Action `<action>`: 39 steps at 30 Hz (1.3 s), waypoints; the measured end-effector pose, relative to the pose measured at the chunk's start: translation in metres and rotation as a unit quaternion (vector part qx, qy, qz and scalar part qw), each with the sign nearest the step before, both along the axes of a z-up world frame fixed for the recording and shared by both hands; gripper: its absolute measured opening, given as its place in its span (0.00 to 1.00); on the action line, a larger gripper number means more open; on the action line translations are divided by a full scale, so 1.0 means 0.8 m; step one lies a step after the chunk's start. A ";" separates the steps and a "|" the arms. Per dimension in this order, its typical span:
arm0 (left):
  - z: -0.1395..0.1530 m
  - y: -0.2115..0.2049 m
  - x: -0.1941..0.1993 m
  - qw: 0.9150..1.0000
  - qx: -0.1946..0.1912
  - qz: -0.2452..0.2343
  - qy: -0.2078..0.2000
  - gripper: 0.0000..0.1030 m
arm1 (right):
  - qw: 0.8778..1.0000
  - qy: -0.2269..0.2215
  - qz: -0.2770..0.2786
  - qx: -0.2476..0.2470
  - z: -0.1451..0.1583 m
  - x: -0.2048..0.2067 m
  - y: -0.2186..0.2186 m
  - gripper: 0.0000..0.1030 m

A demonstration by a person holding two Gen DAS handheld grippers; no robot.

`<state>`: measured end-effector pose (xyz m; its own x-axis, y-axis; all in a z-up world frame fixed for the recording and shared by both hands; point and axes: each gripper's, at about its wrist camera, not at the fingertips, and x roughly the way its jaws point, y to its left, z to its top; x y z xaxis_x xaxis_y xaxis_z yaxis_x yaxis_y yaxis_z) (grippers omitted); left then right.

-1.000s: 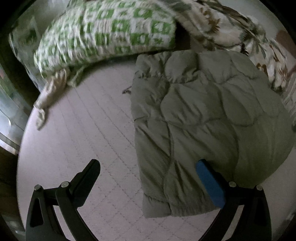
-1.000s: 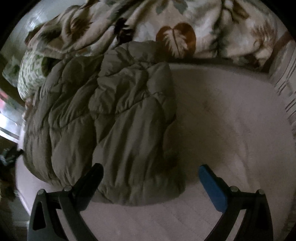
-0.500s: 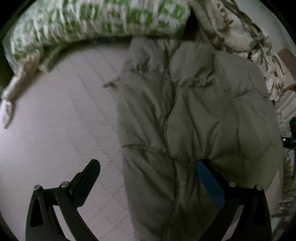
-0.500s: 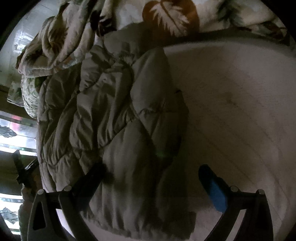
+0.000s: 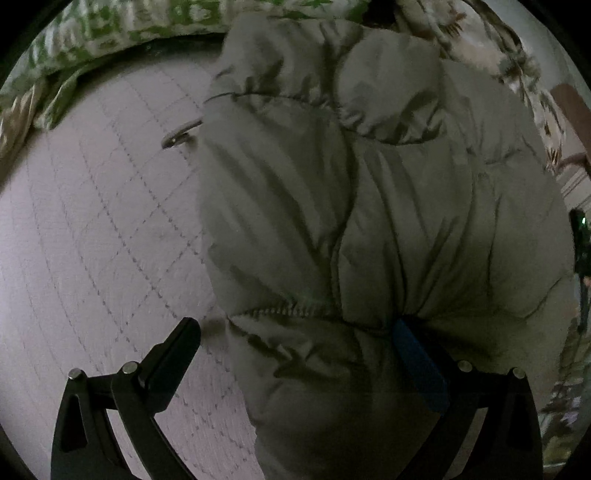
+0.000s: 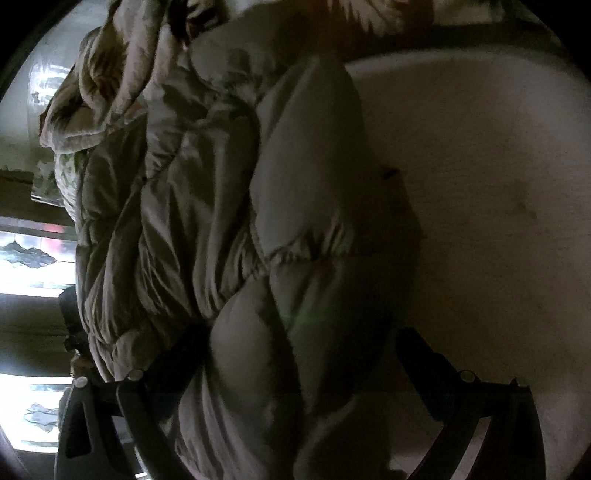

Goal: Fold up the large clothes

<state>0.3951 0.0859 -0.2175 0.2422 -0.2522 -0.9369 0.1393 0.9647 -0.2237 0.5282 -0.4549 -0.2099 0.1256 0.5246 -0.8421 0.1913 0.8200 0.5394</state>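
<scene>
A puffy olive-grey quilted jacket [image 5: 388,192] lies folded on a pale quilted bed cover [image 5: 96,236]. My left gripper [image 5: 295,332] is open and low over the jacket's left edge. Its blue-padded right finger [image 5: 413,354] presses into the padding, and the black left finger [image 5: 177,350] stands over bare cover. In the right wrist view the same jacket [image 6: 295,206] fills the middle. My right gripper [image 6: 299,343] is open astride its right edge. The jacket partly covers the left finger [image 6: 173,354], and the right finger [image 6: 417,354] is over the cover.
A green-and-white patterned pillow [image 5: 110,33] lies along the far left, and a leaf-print blanket [image 5: 524,74] is bunched at the far right behind the jacket. A small zip pull [image 5: 181,134] pokes out at the jacket's left side. A bright window [image 6: 33,258] shows at the left.
Both grippers have come down and forward onto the jacket, which now fills each view. The jacket's edges now sit between the open fingers; before, the fingers were short of it.
</scene>
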 end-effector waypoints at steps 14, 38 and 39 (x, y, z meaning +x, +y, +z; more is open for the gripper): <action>-0.007 -0.046 0.008 0.999 0.031 -0.011 -0.002 1.00 | 0.999 0.010 0.020 -0.033 -0.017 0.036 0.008 0.95; 0.068 -0.096 -0.050 0.993 0.086 -0.038 -0.071 0.25 | 0.981 -0.128 0.021 -0.146 0.081 0.019 0.044 0.27; 0.072 -0.097 -0.051 0.993 0.084 -0.038 -0.072 0.25 | 0.980 -0.131 0.021 -0.147 0.086 0.015 0.043 0.27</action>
<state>0.3541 0.0085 -0.1599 0.3637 -0.1180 -0.9240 0.2318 0.9722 -0.0329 0.5404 -0.4205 -0.1413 0.3421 0.2731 -0.8991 0.0411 0.9516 0.3047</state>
